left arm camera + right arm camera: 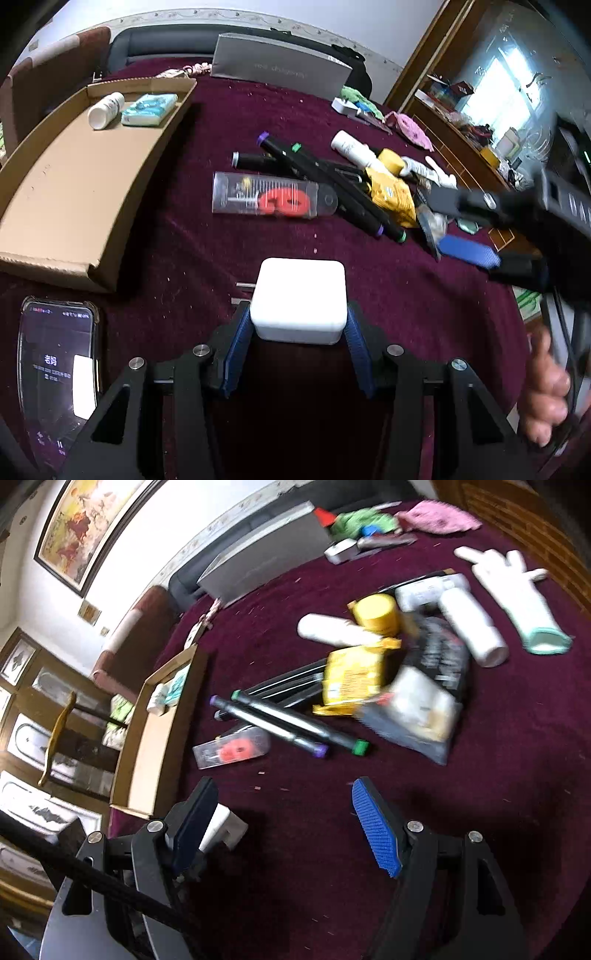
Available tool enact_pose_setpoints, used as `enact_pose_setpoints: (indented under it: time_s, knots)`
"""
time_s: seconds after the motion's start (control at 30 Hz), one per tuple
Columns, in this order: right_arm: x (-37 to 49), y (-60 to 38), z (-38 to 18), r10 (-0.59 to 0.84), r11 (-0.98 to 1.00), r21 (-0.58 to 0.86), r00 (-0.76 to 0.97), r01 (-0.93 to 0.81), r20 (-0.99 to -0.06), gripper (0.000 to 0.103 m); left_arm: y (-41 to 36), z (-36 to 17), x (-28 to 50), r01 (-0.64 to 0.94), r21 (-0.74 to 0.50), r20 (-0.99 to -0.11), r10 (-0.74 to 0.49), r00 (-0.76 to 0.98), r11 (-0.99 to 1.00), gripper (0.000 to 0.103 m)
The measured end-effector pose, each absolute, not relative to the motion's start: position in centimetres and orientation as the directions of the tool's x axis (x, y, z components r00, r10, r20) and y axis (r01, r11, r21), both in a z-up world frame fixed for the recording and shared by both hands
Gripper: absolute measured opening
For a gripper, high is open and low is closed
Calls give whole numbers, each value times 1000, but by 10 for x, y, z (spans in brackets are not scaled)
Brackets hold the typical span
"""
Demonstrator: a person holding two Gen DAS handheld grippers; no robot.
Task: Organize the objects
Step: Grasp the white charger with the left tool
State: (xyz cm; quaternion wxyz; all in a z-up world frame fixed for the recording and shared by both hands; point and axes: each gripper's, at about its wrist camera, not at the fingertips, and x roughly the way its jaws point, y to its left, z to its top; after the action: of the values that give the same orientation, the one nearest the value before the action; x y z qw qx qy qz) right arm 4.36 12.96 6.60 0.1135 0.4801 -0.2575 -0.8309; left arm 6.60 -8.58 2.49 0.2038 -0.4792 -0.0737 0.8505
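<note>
Left hand-held gripper point(299, 325) is pinching a white charger block point(300, 300) at bottom center, over the maroon worktop point(221, 251). Right hand-held gripper point(284, 827) is spread wide, empty, cardboard tray point(74, 192) upper left.

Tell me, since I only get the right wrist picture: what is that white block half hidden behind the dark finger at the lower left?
Observer: It is a white charger cube, clamped in the left gripper between its blue-padded fingers. Metal prongs stick out of its left side.
Operator: Is anything lying near it that I can't see?
Observer: Yes, a phone with a lit screen lies to its left, just in front of the cardboard box.
Operator: Is a person anywhere in sight?
Observer: Only a hand, at the right edge of the left wrist view, fingers curled round something dark.
</note>
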Motion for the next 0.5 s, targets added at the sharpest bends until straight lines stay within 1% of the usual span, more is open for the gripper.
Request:
enact_pose_setpoints:
  time_s: [0.07,0.2,0.3,0.37,0.43,0.47,0.5]
  knots:
    - [33,119,62,-454,-842,537,-481,-44,-750,75,-84,25,66,-276,-317,-784,415,-463,-907,44]
    - [28,103,61,-436,-864,503,-461,-25,-773,75,-79,27,62,-277,-286,-783,390,-484,-918,45]
    - [28,99,64,-431,-870,493,-466,-13,-773,75,-67,26,56,-277,-250,-791,360,-494,-928,48]
    - [27,99,66,-420,-877,481,-468,-12,-777,75,-56,19,52,-283,-228,-806,344,-482,-932,54]
    - [24,99,69,-403,-886,463,-469,-15,-786,75,-53,16,54,-285,-211,-795,333,-506,-935,54]
    - [22,100,70,-395,-891,455,-470,-14,-789,75,-54,16,56,-288,-214,-794,338,-505,-933,50]
    - [20,99,71,-387,-896,444,-471,-12,-792,75,-57,17,57,-293,-241,-791,362,-493,-925,49]
